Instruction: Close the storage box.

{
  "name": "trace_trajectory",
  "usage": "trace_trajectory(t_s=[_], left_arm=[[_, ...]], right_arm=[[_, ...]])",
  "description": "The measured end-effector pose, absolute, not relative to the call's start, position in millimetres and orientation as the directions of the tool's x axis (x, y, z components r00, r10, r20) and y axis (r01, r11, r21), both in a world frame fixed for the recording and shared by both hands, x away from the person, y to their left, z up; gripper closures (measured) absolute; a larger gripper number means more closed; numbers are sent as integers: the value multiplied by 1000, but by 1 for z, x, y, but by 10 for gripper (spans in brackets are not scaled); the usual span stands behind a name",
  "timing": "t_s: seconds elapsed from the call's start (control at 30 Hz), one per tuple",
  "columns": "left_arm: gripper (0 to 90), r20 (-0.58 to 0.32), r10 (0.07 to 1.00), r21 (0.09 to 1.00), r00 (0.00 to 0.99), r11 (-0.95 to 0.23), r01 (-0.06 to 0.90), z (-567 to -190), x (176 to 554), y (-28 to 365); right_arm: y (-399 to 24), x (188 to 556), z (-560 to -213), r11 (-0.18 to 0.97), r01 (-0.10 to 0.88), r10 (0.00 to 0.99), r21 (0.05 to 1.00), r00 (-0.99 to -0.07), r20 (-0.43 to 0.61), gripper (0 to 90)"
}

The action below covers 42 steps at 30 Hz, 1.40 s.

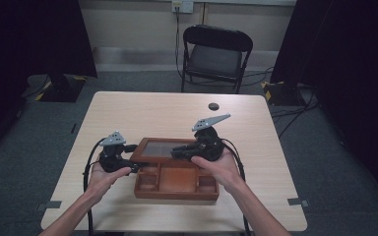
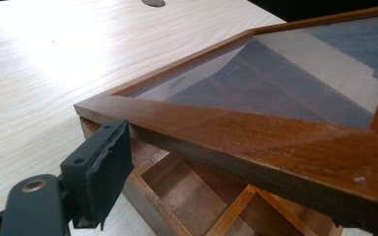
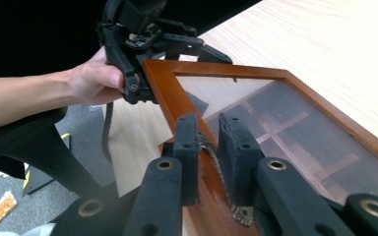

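Lid [image 1: 158, 148] of the wooden box [image 1: 176, 183] sat half-raised mid-table, its frame clamped by the right gripper [image 3: 207, 147] and left gripper [image 1: 128, 158]; swinging it evenly probably demanded matched, unhurried lifting on both sides.

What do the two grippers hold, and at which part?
Both grip the wooden frame of the box's glass lid: the left gripper at a corner, the right gripper on its front edge.

A light wooden table [image 1: 128, 113] with rounded corners stands on grey carpet. A brown wooden compartment box [image 1: 176, 188] rests on it just toward six o'clock of centre. A small dark round object [image 1: 213, 106] lies toward twelve o'clock, well apart from the box.
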State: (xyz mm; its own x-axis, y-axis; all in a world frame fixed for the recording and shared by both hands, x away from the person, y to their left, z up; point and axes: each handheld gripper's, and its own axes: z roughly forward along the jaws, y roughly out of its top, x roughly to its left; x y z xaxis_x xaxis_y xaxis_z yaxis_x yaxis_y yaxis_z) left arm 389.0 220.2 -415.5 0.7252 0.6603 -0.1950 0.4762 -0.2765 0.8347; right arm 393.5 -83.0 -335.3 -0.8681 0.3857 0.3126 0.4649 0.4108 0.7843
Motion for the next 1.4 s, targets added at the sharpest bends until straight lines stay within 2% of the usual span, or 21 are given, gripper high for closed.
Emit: trace_trajectory(t_s=[0.5,0.87,1.27,1.33,1.4], left_arm=[[162,-200,655,830,728,-283,482,-418,390,220],[175,-222,663,813,715,-278,511,-422,394,222],[211,-200,713,777,672,-303,552,-432,399,245],[210,-221,720,772,658,-283,569,-434,402,250],[210,-199,736,776,647,-284,563,-433,405,256]], right_arm=[[-85,400,-346,423,510,392,749,-848,356,804],[-84,401,-346,448,497,384,743,-858,342,810],[-86,400,-347,454,479,372,751,-868,329,811],[-86,399,-348,463,476,372,747,-870,324,812],[-85,398,-349,467,474,375,746,-871,319,811]])
